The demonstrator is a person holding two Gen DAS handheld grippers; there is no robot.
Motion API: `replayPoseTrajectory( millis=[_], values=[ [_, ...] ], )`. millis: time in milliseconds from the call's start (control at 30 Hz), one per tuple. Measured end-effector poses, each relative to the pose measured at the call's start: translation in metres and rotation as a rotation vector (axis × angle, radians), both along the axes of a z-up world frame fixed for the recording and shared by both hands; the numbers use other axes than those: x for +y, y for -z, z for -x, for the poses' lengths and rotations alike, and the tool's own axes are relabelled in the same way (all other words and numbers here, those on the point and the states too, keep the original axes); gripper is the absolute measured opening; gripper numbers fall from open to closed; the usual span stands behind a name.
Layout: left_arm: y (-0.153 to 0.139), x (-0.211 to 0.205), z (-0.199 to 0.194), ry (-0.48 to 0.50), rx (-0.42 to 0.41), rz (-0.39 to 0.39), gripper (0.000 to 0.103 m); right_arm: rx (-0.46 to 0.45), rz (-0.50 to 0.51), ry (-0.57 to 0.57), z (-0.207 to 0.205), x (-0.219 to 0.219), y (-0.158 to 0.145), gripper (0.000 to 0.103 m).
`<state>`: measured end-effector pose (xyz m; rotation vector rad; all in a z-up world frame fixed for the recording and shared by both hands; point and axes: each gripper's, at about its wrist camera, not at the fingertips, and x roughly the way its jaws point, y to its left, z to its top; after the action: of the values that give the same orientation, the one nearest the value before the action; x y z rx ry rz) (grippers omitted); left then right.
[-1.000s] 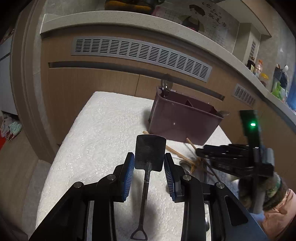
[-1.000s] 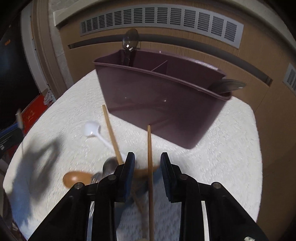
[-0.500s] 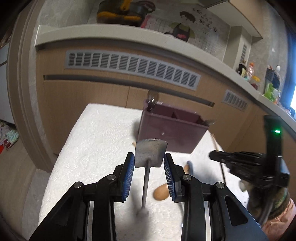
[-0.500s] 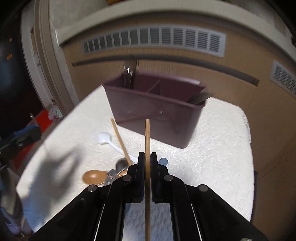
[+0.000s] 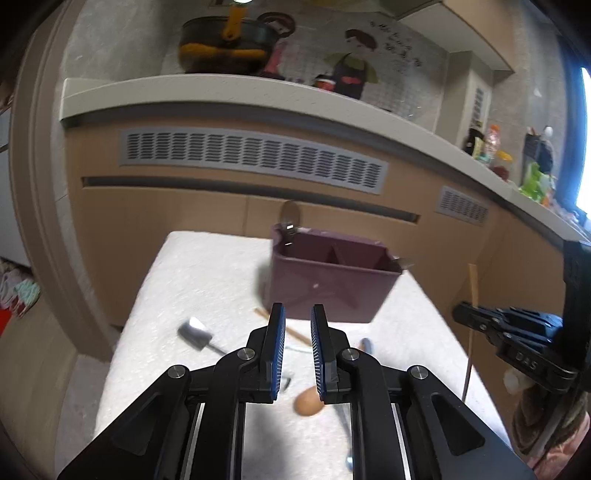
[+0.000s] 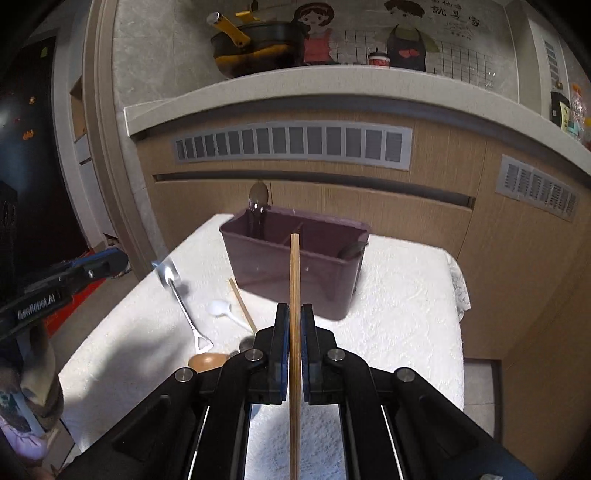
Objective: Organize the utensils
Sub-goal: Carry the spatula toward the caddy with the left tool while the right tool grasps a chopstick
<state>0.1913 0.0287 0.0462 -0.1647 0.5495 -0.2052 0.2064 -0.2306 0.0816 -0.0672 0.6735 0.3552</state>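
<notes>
The left gripper (image 6: 107, 264), lettered "GenROBOT.AI", is closing on nothing above the tabletop (image 6: 406, 314). The right gripper (image 6: 294, 328) is pinching a wooden chopstick (image 6: 294, 280), its long axis pointing straight ahead at the maroon utensil caddy (image 6: 295, 266). A small metal shovel-spoon (image 6: 181, 295) is lying loose.

A pale speckled stone counter ledge (image 6: 332, 83) runs across the scene, well beyond and above the tool. On it sits a dark cooking pot with yellow handles (image 6: 255, 46). Behind that pot hangs a wall poster with two cartoon figures in aprons (image 6: 402, 33). Below the ledge stands a light brown wooden cabinet front (image 6: 388, 206) bearing a long grey slatted vent grille (image 6: 293, 144). A white textured cloth (image 6: 402, 314) covers the desk directly beneath the tool. Far right, assorted bottles and jars (image 5: 495, 155) crowd the ledge, blurred.
</notes>
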Motion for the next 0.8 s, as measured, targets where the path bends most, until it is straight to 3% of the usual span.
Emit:
replayPoseTrajectory(
  millis=[133,200,300,500,567,667,800],
  values=[
    [0.024,0.022,-0.010,-0.070,0.106,-0.014,0.016,0.026,0.010,0.010,-0.001,-0.002,0.011,0.005],
    [0.043,0.036,-0.018,-0.118,0.187,0.002,0.025,0.024,0.008,0.012,-0.002,-0.002,0.013,0.005],
    [0.073,0.056,-0.035,-0.175,0.316,0.082,0.045,0.028,0.001,0.007,-0.006,0.000,0.016,0.005],
    [0.117,0.073,-0.090,-0.222,0.533,0.222,0.051,0.036,0.007,-0.012,-0.015,0.007,0.021,0.005],
    [0.113,0.072,-0.104,-0.249,0.520,0.223,0.054,0.037,0.007,-0.012,-0.018,0.008,0.021,0.005],
    [0.116,0.068,-0.129,-0.236,0.566,0.273,0.056,0.037,0.006,-0.014,-0.020,0.007,0.023,0.005],
    [0.113,0.049,-0.149,-0.239,0.567,0.203,0.058,0.035,0.009,-0.001,-0.021,0.004,0.025,0.005]
  ],
)
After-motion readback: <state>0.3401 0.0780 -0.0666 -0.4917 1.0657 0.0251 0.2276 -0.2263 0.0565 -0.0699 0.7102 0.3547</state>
